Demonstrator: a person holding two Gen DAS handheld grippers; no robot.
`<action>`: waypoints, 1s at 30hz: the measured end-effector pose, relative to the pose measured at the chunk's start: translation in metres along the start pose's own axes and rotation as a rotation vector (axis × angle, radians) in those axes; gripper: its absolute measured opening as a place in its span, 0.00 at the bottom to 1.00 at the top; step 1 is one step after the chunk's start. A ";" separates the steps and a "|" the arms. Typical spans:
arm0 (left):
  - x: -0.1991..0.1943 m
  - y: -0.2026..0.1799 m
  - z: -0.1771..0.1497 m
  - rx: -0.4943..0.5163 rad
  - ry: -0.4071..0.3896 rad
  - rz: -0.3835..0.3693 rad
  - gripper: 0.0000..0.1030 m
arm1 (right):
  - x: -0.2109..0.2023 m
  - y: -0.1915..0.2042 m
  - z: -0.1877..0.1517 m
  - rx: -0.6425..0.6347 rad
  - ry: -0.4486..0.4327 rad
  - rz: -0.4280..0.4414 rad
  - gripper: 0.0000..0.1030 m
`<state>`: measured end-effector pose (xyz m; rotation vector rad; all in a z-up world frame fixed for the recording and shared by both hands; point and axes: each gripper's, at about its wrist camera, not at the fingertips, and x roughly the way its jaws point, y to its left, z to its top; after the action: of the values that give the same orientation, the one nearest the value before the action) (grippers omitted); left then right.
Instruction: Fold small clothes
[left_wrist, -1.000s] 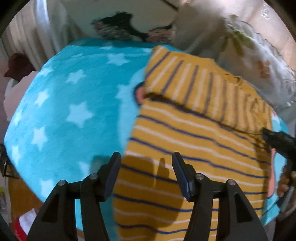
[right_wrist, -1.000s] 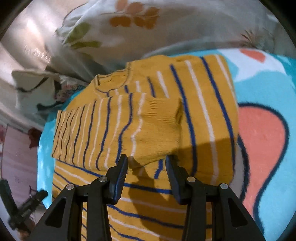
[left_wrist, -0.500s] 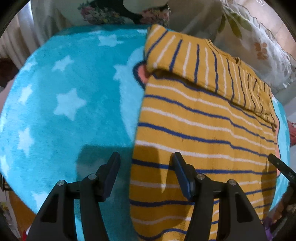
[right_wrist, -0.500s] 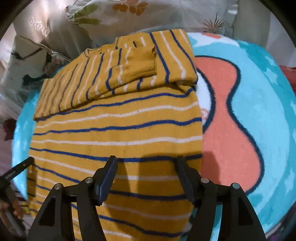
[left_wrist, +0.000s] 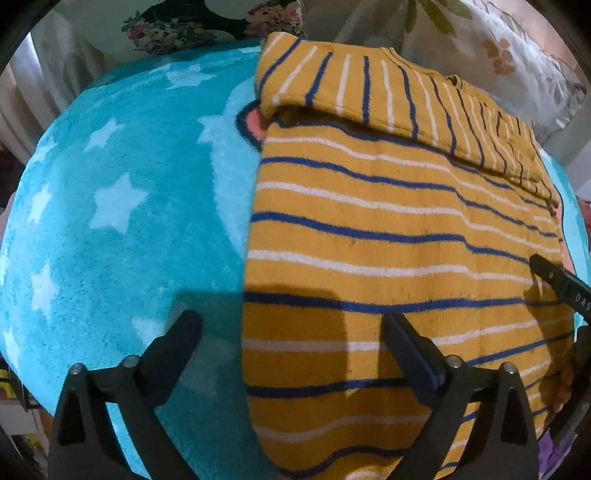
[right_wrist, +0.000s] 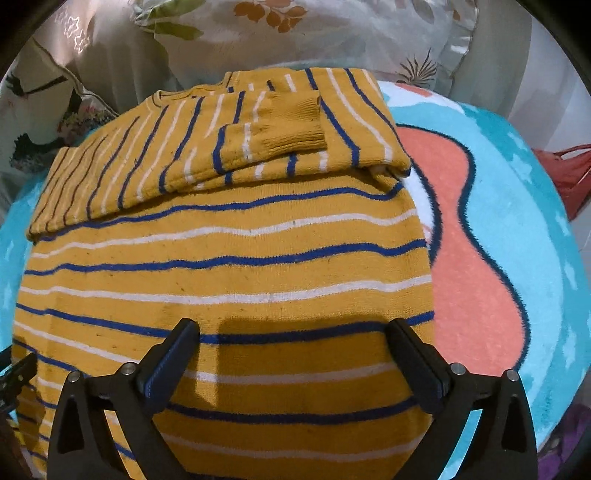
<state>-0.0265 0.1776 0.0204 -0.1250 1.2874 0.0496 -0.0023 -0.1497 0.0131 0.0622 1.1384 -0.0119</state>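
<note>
A yellow sweater (left_wrist: 388, 236) with blue and white stripes lies flat on a turquoise blanket (left_wrist: 122, 206); it also shows in the right wrist view (right_wrist: 229, 266). Both sleeves are folded across its chest, with a ribbed cuff (right_wrist: 291, 136) on top. My left gripper (left_wrist: 291, 332) is open and empty, above the sweater's lower left edge. My right gripper (right_wrist: 291, 336) is open and empty, above the lower right part of the sweater. A finger of the right gripper (left_wrist: 561, 284) shows at the right edge of the left wrist view.
The blanket has white stars (left_wrist: 118, 201) and a coral patch (right_wrist: 476, 266) right of the sweater. Floral pillows (right_wrist: 295, 33) lie beyond the collar. A red item (right_wrist: 569, 173) sits at the far right.
Both grippers have pulled back from the folded sleeves toward the sweater's hem and opened wider. The sweater itself has stayed in place.
</note>
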 end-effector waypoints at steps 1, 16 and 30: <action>0.000 0.000 -0.001 0.001 0.002 -0.002 0.99 | 0.000 0.000 0.000 -0.001 0.000 -0.001 1.00; 0.000 0.003 0.003 0.023 -0.023 0.004 1.00 | 0.000 0.000 -0.003 -0.018 -0.046 -0.024 1.00; -0.003 0.000 -0.002 0.002 -0.045 0.036 1.00 | 0.000 -0.003 -0.007 -0.043 -0.075 -0.007 1.00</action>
<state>-0.0295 0.1773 0.0226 -0.0990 1.2447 0.0814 -0.0085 -0.1523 0.0106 0.0192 1.0635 0.0039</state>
